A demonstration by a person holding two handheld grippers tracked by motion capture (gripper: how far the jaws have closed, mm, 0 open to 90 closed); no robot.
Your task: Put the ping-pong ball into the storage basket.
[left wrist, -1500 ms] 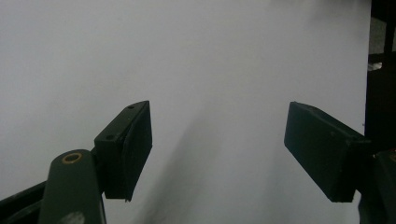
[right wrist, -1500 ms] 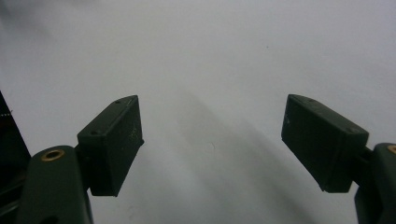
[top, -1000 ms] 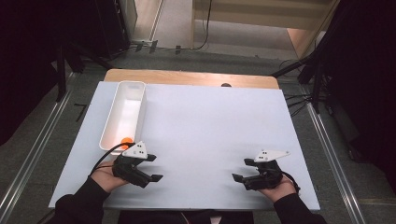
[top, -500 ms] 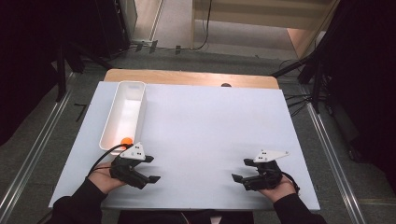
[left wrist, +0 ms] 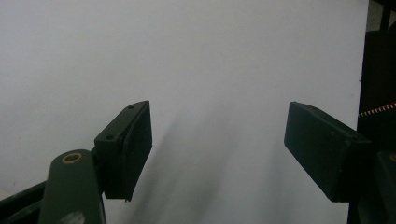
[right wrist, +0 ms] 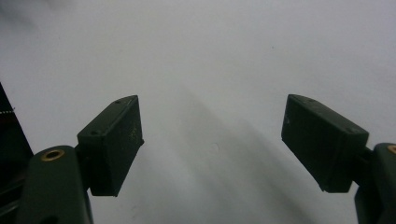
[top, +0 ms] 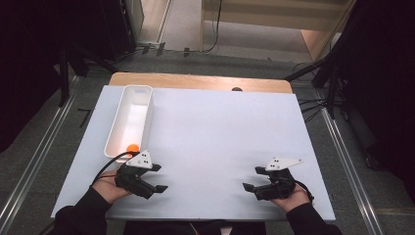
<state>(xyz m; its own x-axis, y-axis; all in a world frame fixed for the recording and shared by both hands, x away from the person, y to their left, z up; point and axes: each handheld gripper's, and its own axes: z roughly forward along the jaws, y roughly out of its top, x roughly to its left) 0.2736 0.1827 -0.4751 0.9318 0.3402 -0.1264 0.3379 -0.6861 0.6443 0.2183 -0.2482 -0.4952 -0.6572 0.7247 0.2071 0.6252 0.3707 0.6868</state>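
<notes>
Black plastic is making up both tools: the left gripper (top: 157,178) is lying low over the near left part of the table, its jaws standing apart with nothing between them, and in the left gripper view (left wrist: 217,154) the two dark pads are framing bare white tabletop. The person's left hand (top: 110,185) is gripping it from behind, the dark sleeve coming in from the bottom edge, a grey three-cornered plate sitting on top and a black cable looping back from it. The right gripper (top: 252,179) is mirroring that pose at the near right, pointing inward toward the middle, its jaws likewise spread wide and empty; the right gripper view (right wrist: 212,149) is showing its pads over plain white surface. The person's right hand (top: 288,193) is cupping it from below.

The small round orange ball (top: 132,147) is lying at the near end of the long white rectangular plastic bin (top: 116,122), just beyond the left gripper and apart from it. The bin is standing lengthwise along the left side of the white table (top: 220,132), whose far edge is showing a strip of wood. Grey floor with metal rails is running along both sides, and dark equipment is flanking the room.
</notes>
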